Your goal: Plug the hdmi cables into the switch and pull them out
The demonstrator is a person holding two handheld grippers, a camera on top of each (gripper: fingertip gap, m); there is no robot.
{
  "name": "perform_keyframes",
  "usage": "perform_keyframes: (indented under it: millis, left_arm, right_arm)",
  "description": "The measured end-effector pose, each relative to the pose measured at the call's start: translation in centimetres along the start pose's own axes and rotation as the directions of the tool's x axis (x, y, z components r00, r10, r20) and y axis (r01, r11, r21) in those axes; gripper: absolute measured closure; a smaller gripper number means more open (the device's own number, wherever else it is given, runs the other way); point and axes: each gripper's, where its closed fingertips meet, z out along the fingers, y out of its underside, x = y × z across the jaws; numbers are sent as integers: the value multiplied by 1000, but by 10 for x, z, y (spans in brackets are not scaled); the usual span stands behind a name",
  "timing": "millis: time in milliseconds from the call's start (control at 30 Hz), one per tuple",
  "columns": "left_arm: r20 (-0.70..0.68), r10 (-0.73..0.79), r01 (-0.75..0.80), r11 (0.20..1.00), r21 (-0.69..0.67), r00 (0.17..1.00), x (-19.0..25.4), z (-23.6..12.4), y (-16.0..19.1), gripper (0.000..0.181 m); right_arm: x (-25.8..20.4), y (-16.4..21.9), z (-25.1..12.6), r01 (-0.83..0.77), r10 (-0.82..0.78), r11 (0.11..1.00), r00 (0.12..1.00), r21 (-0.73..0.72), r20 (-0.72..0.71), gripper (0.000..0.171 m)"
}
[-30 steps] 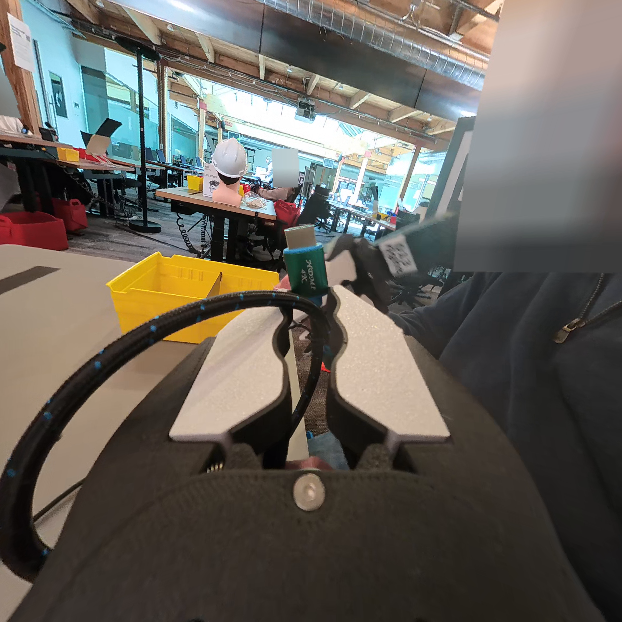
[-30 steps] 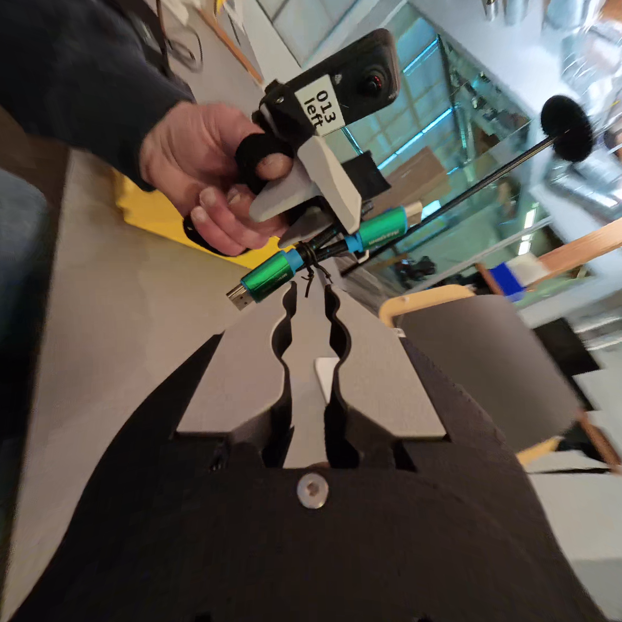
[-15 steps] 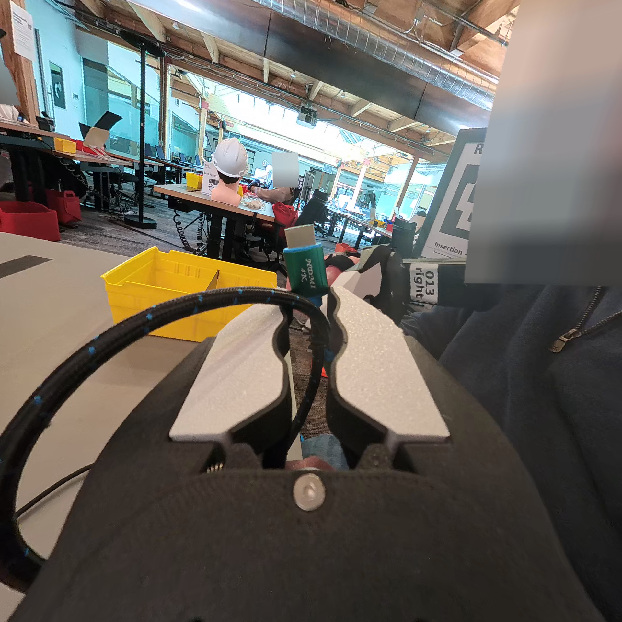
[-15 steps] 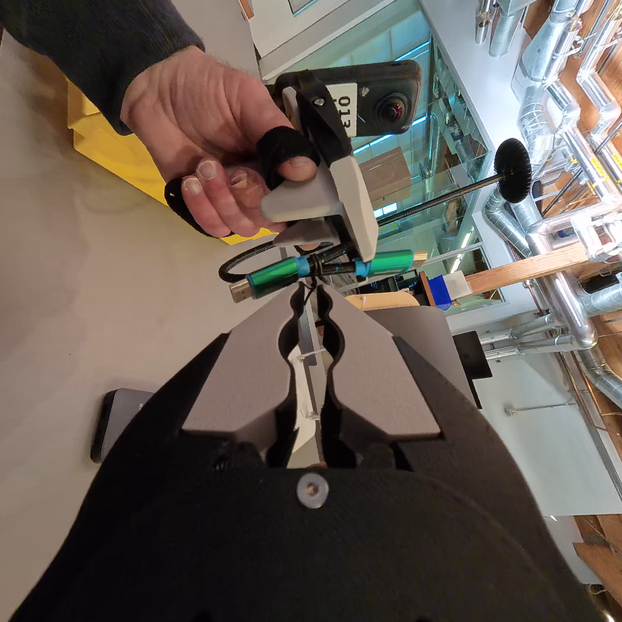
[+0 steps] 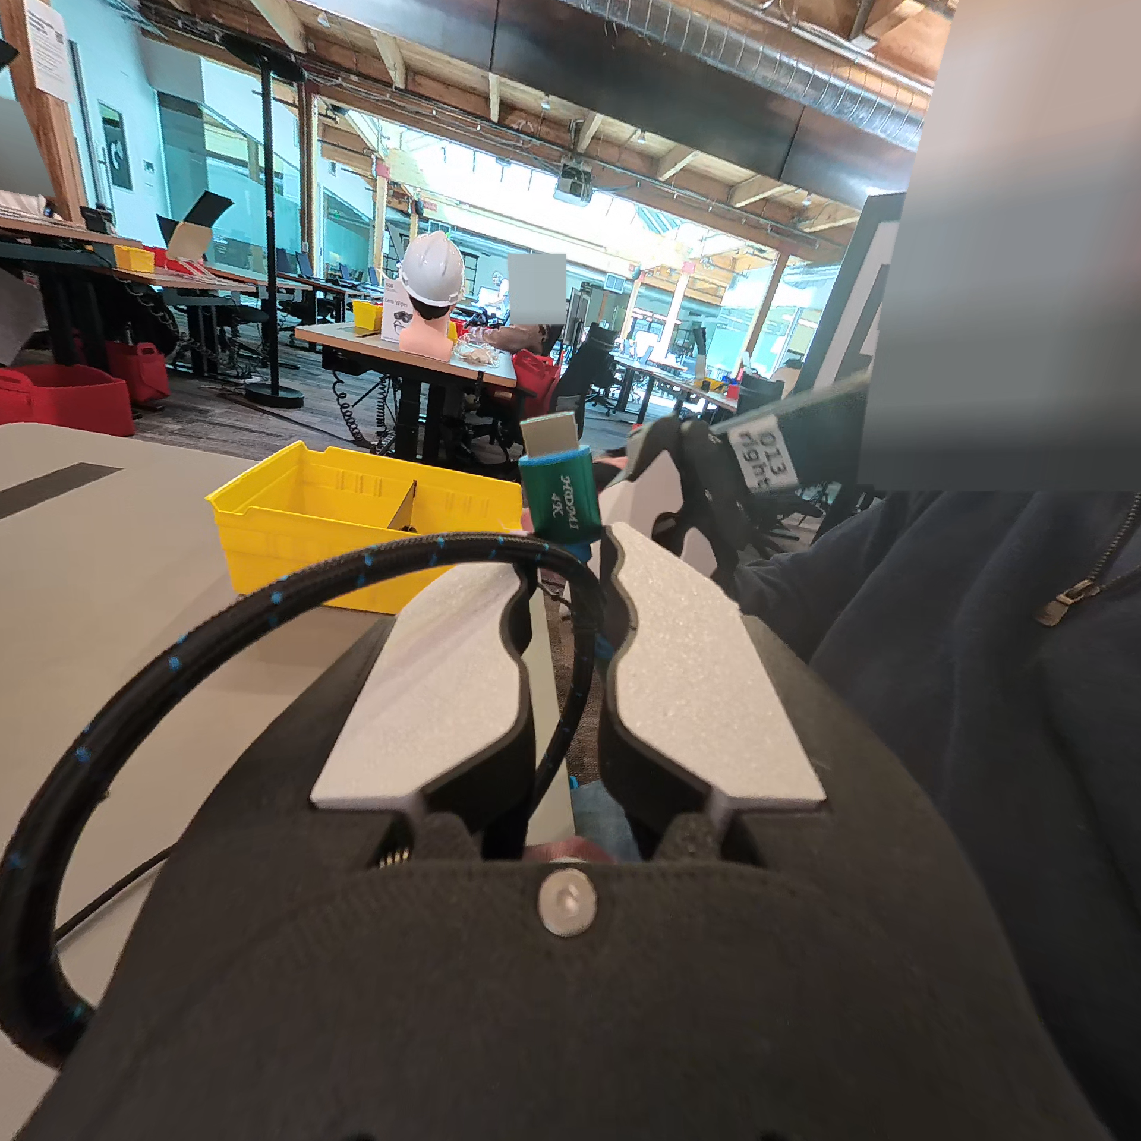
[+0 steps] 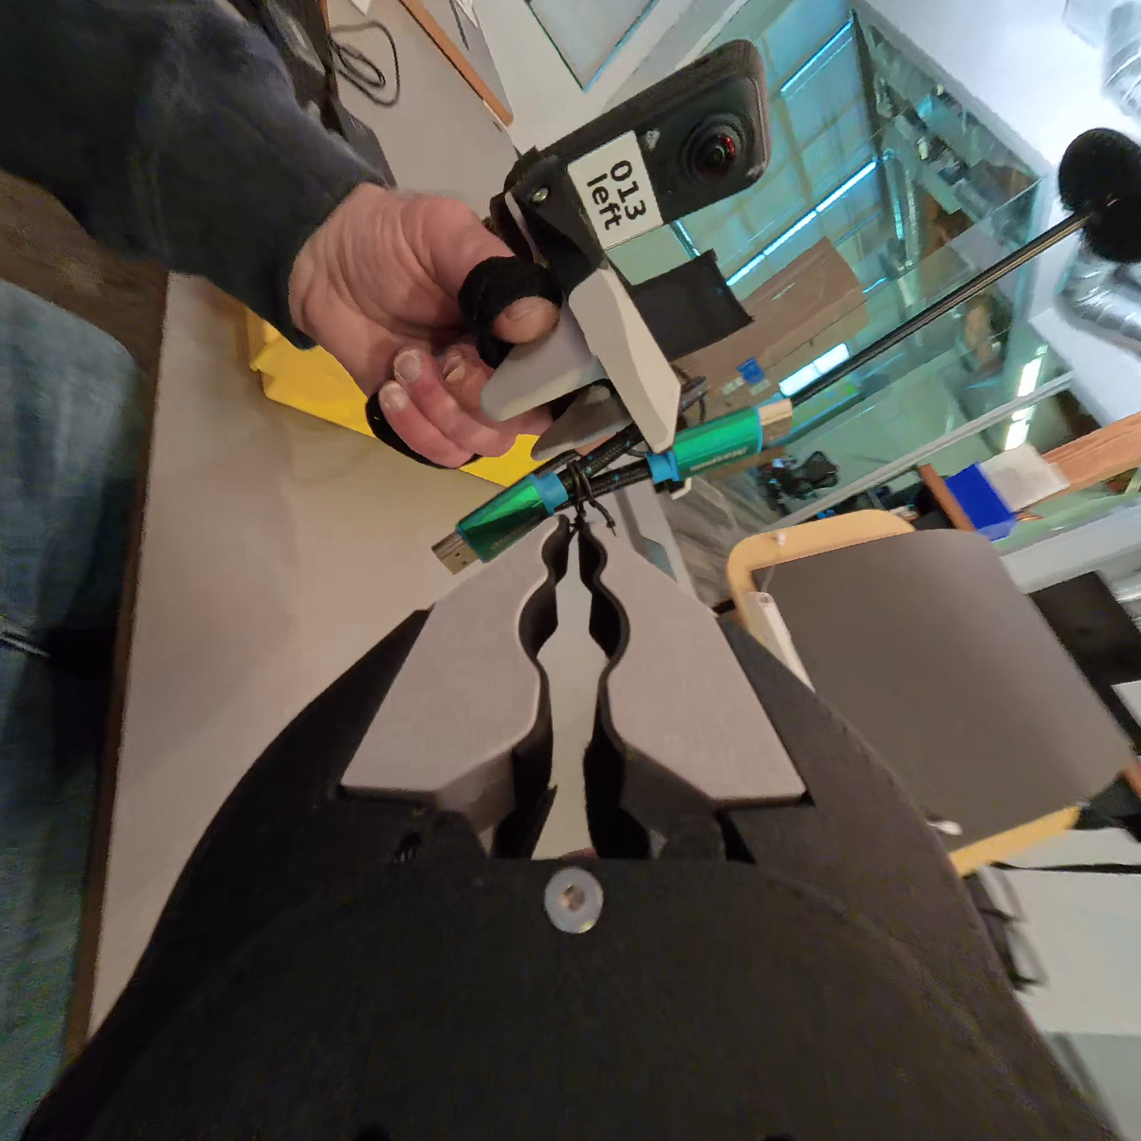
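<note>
Clamping my left gripper [image 5: 565, 559] on the braided HDMI cable [image 5: 204, 623], I held its green plug [image 5: 559, 494] upright above the table [image 5: 123, 593], near a yellow bin [image 5: 321, 512]. My right gripper [image 6: 574, 537], nearly closed, pinched the black tie [image 6: 580, 503] round the cable.

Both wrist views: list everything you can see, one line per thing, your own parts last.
HDMI cable: one, black braid with blue flecks, looped and bundled with a black tie.
HDMI plugs: two, green; one above the left tongs, one free by the right tongs.
Bin: one, yellow, divided, on the table.
Table: one, grey.
Chair: one, dark with wood rim, beside the table.
Mannequin head: one, white hard hat, far desk.
Left tongs: closed on the cable.
Right tongs: nearly closed, at the tie.
Hand: holding the left tongs.
</note>
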Motion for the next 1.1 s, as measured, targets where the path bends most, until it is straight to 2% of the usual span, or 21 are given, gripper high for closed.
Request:
perform_keyframes:
  millis: [133,233,367,533,633,733,800,867,933,967,1100]
  left_arm:
    - [8,36,-35,999,-27,999,1,0,2,163]
    - [15,71,-70,996,-54,997,2,0,4,163]
    - [22,105,-103,992,-75,994,2,0,5,163]
    - [36,172,-165,977,-133,985,3,1,10,163]
    - [43,210,-201,967,-157,977,4,2,11,163]
    - [42,254,-242,952,-189,966,6,3,12,162]
    - [49,291,-273,935,-226,956,6,4,16,163]
    - [54,302,-282,930,-235,952,6,4,16,162]
    - [54,279,-261,941,-215,959,5,3,13,163]
    - [56,269,-252,945,-210,962,4,2,13,163]
    - [60,218,-205,964,-171,974,2,0,10,162]
  right_arm:
    - [0,1,-2,-215,209,975,973,59,98,171]
    - [-1,1,-2,-378,359,922,915,82,184,171]
    - [0,1,-3,-612,558,786,765,91,322,171]
    - [-1,2,-3,-788,694,613,571,56,439,171]
    - [1,2,-4,-894,759,448,386,10,524,171]
    - [0,0,-6,-975,767,203,100,-93,633,171]
    - [-2,2,-5,-983,757,122,3,-138,653,171]
    - [0,2,-5,-985,750,111,-2,-129,661,171]
    - [0,1,-4,-984,753,142,37,-108,657,171]
    - [0,2,-3,-978,763,193,96,-83,640,171]
    - [8,4,-3,-888,757,456,427,68,496,166]
